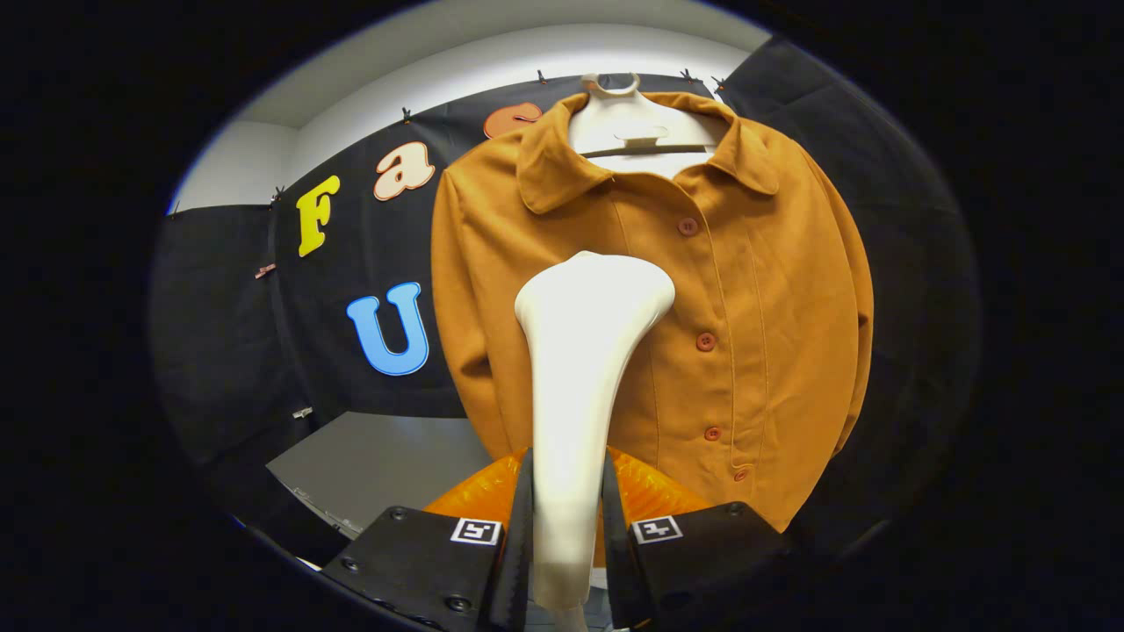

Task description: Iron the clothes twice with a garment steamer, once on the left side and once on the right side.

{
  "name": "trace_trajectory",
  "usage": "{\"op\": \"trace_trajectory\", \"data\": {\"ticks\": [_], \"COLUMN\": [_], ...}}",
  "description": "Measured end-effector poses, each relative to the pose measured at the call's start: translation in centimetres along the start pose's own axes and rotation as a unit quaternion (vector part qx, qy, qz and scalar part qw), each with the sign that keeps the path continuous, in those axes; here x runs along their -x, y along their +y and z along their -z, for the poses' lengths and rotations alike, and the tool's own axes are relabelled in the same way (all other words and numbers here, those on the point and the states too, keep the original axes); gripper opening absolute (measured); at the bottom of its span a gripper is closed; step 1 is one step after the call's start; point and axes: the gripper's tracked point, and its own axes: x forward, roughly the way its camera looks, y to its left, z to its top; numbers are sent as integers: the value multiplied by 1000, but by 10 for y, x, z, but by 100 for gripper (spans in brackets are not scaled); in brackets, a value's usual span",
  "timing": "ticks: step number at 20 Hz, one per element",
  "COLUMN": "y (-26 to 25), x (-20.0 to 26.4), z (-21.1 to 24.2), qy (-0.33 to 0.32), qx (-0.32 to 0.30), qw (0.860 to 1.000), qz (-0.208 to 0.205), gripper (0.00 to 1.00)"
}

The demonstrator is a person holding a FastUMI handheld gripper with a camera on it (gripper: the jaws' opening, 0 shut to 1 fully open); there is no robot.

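White steamer [584, 369] pinched in hand-held gripper [566, 527], head before orange jacket [755, 290]; smooth handle may slip, or head snag buttons [705, 341].

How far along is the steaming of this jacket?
Done: the gripper is shut on the steamer, both fingers pressing its handle. In hand: its head is raised in front of the jacket, near the button line. Left: I can't tell from here whether either side has been steamed.

No readable text, square coded markers on the hand-held gripper [566, 527] fingers
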Motion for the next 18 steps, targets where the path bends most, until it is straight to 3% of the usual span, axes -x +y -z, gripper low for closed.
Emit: {"op": "trace_trajectory", "data": {"ticks": [8, 18], "y": [-24, -42], "x": [-15, -13], "z": [60, 135], "qy": [69, 147], "qx": [-22, -19], "qw": [997, 989], "qz": [-3, 23], "gripper": [40, 40]}}
